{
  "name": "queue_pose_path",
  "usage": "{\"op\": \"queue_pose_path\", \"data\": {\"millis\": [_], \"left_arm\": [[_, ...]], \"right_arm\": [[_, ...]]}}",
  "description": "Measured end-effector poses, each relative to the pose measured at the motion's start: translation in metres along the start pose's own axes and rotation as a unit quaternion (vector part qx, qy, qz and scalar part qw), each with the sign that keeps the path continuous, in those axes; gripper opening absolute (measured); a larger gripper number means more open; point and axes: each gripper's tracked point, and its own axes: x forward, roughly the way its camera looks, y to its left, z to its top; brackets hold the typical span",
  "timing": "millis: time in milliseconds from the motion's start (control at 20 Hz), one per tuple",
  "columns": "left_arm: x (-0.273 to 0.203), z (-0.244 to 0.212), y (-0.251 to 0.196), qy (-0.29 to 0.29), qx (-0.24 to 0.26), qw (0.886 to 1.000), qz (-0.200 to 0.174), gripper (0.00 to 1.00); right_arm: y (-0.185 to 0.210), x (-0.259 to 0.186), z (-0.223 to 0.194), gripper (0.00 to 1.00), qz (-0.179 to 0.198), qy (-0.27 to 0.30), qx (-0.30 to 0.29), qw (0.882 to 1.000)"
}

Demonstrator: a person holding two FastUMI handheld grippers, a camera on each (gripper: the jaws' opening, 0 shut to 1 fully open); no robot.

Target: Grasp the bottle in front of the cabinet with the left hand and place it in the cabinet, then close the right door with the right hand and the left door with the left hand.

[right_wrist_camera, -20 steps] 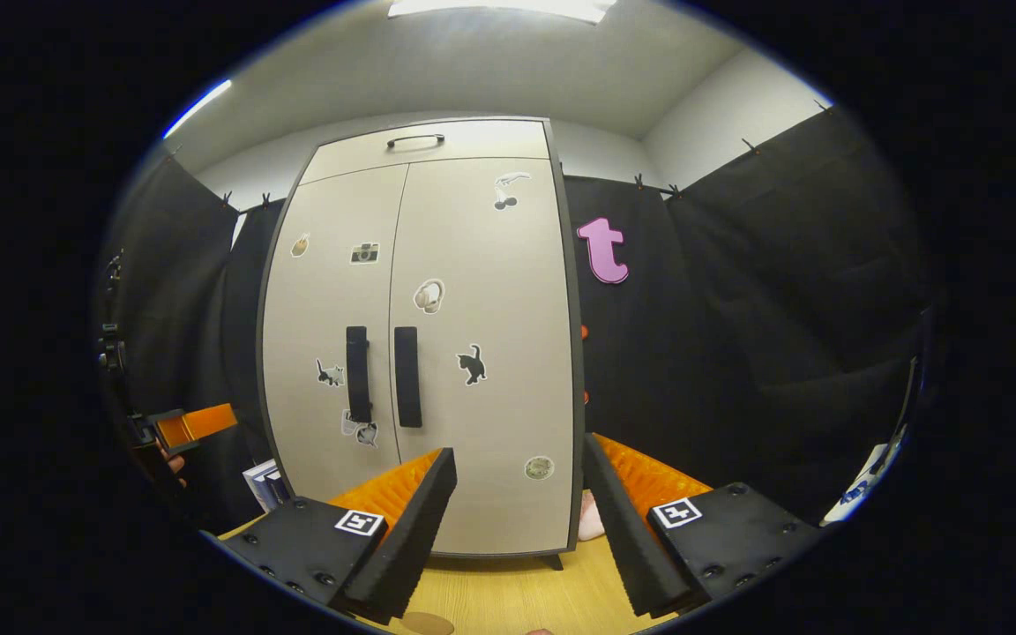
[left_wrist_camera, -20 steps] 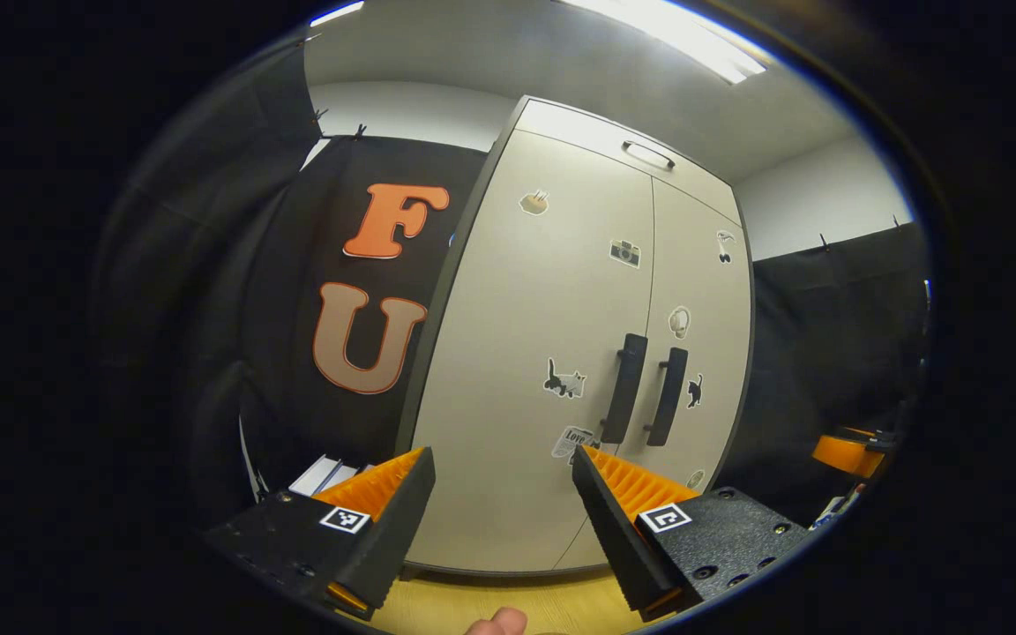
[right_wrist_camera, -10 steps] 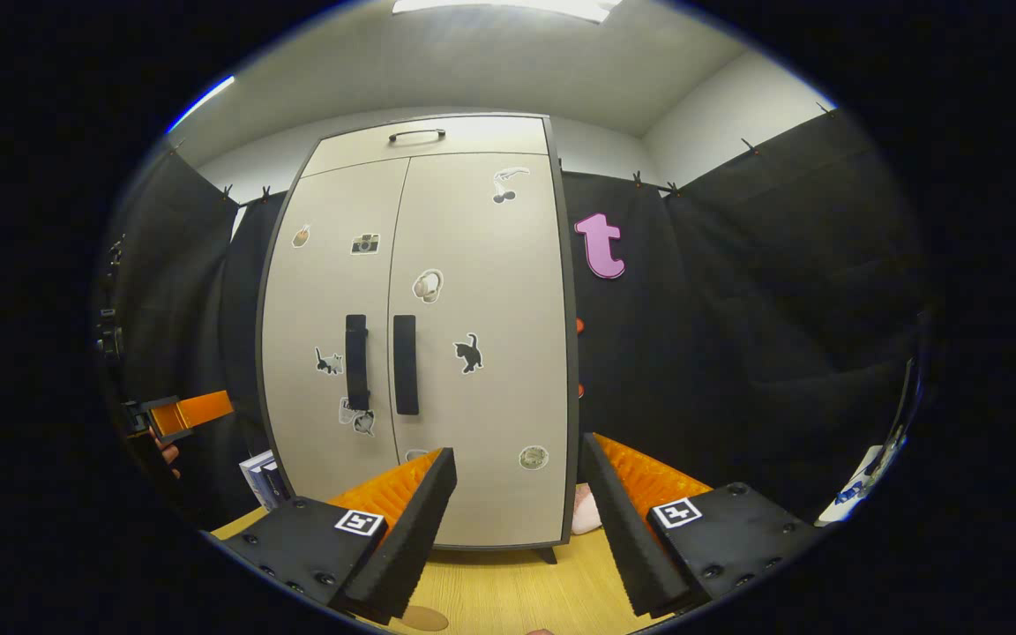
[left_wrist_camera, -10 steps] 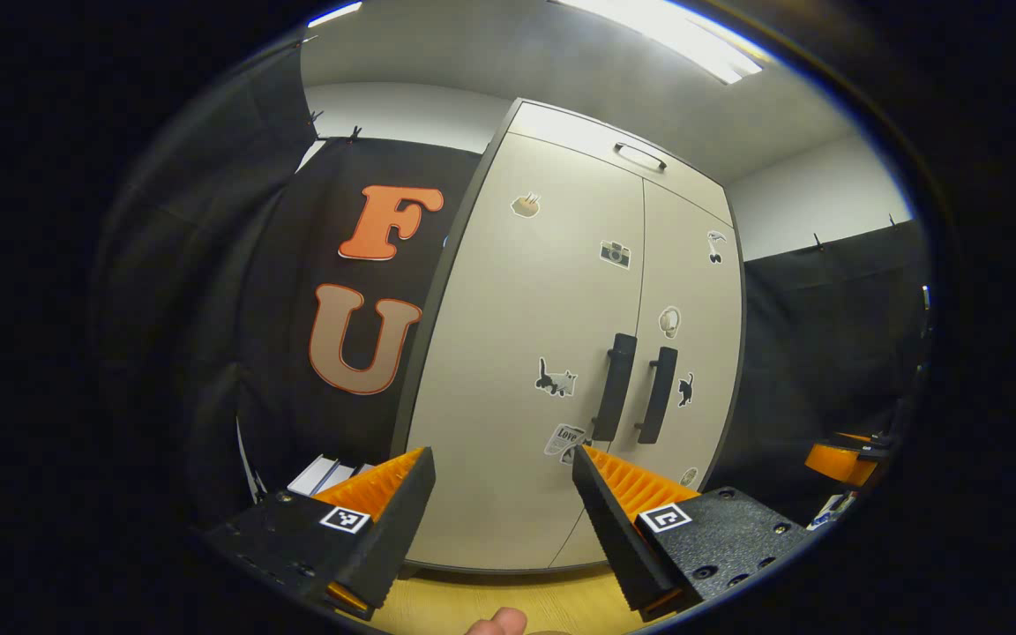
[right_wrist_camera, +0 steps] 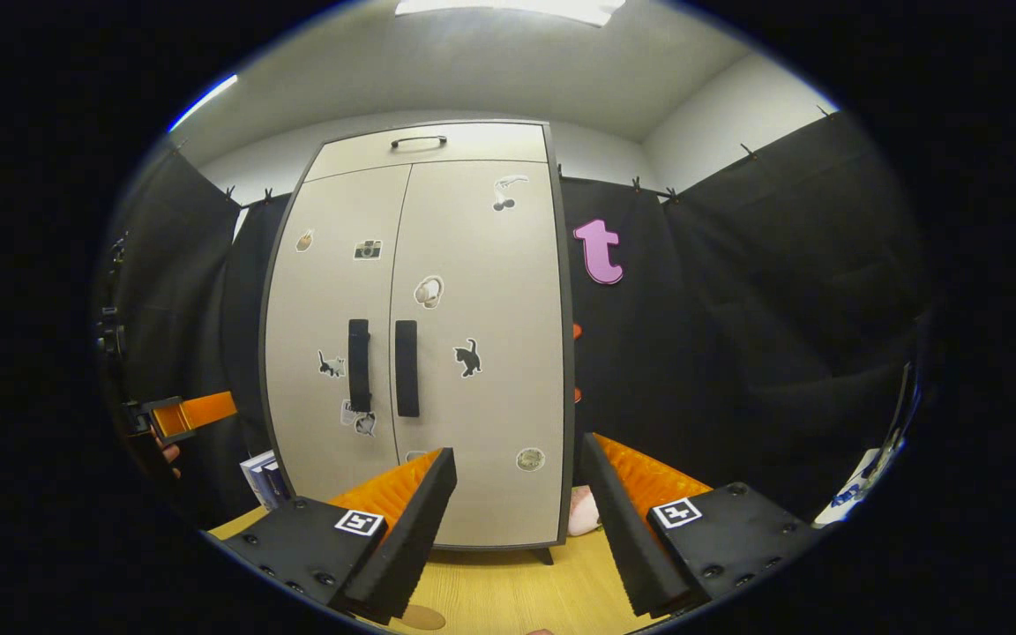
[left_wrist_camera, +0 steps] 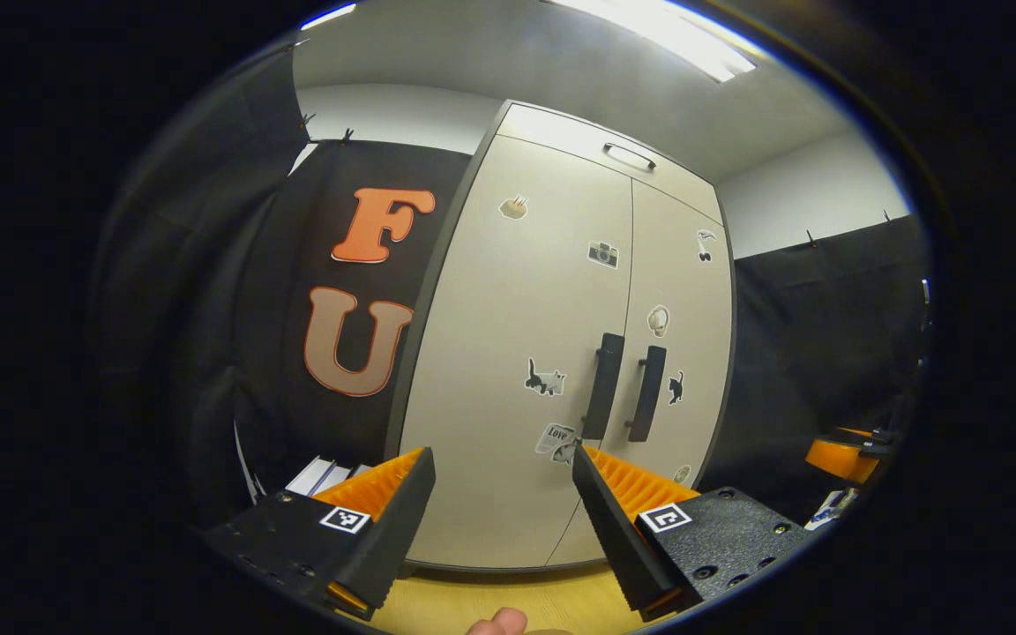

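Note:
A tall beige cabinet (left_wrist_camera: 508, 353) with stickers stands in front of me, and both of its doors are shut, hiding the inside. Two black vertical handles (left_wrist_camera: 603, 386) sit side by side at the middle seam. My left gripper (left_wrist_camera: 501, 459) is open with nothing between its fingers, a short way back from the left door. In the right gripper view the same cabinet (right_wrist_camera: 473, 282) and its handles (right_wrist_camera: 407, 368) face me. My right gripper (right_wrist_camera: 517, 450) is open and empty before the right door. The left gripper (right_wrist_camera: 182, 416) shows at that view's left edge.
The cabinet rests on a light wooden surface (right_wrist_camera: 508, 591). Some books (right_wrist_camera: 263, 481) stand by its left side, and a pale pink thing (right_wrist_camera: 580, 511) lies by its right foot. Black cloth walls close in on both sides. A fingertip (left_wrist_camera: 495, 622) shows below the left gripper.
In the left gripper view the cabinet has slid a little to the left and shrunk slightly. The right gripper view has barely shifted. Both doors stay shut and both grippers stay open.

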Motion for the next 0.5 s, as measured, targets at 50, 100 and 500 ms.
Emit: {"op": "queue_pose_path", "data": {"millis": [50, 100, 500], "left_arm": [[-0.0002, -0.0001, -0.0007, 0.0, 0.0, 1.0, -0.001, 0.96], [-0.0014, 0.0003, -0.0015, 0.001, 0.0, 1.0, -0.001, 0.96], [-0.0046, 0.0004, -0.0007, 0.001, 0.004, 1.0, -0.002, 0.96]], "right_arm": [[-0.0005, -0.0022, 0.0011, 0.95, -0.001, 0.0, -0.001, 1.0], [-0.0009, -0.0041, 0.0013, 0.95, -0.002, 0.001, -0.002, 1.0], [-0.0004, -0.0051, 0.0004, 0.95, -0.003, 0.001, 0.001, 1.0]]}}
